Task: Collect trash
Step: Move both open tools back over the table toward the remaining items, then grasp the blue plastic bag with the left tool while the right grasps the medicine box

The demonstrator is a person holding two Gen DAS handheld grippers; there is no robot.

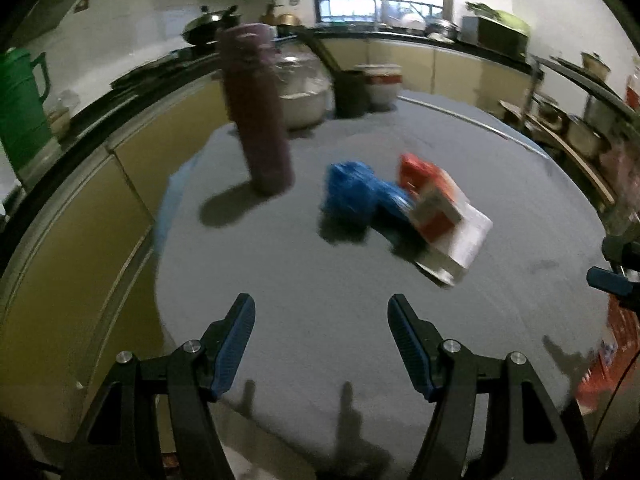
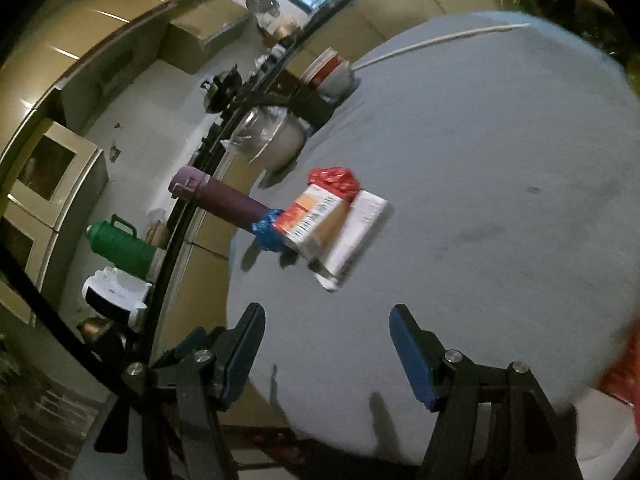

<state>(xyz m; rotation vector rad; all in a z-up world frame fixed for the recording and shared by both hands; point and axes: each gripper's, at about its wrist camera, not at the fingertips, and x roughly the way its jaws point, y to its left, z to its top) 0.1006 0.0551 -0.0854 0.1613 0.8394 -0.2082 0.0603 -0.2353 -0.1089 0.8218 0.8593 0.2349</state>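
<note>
A crumpled blue plastic bag (image 1: 354,194) lies mid-table beside an orange and white carton (image 1: 438,206) stacked on a white box (image 1: 464,244), with a red wrapper (image 1: 412,170) behind. My left gripper (image 1: 321,346) is open and empty, hovering short of them over the grey table (image 1: 280,280). In the right wrist view the carton (image 2: 316,220), white box (image 2: 356,232), red wrapper (image 2: 334,178) and blue bag (image 2: 270,232) lie ahead of my right gripper (image 2: 326,354), which is open and empty. The right gripper's tip (image 1: 610,280) shows at the left view's right edge.
A tall purple flask (image 1: 258,112) stands left of the trash, also in the right wrist view (image 2: 224,196). A lidded pot (image 1: 302,88), a dark container (image 1: 352,92) and a white jar (image 1: 380,84) stand at the far table edge. A green jug (image 1: 22,100) sits on the counter. A red bag (image 1: 608,360) hangs at the right.
</note>
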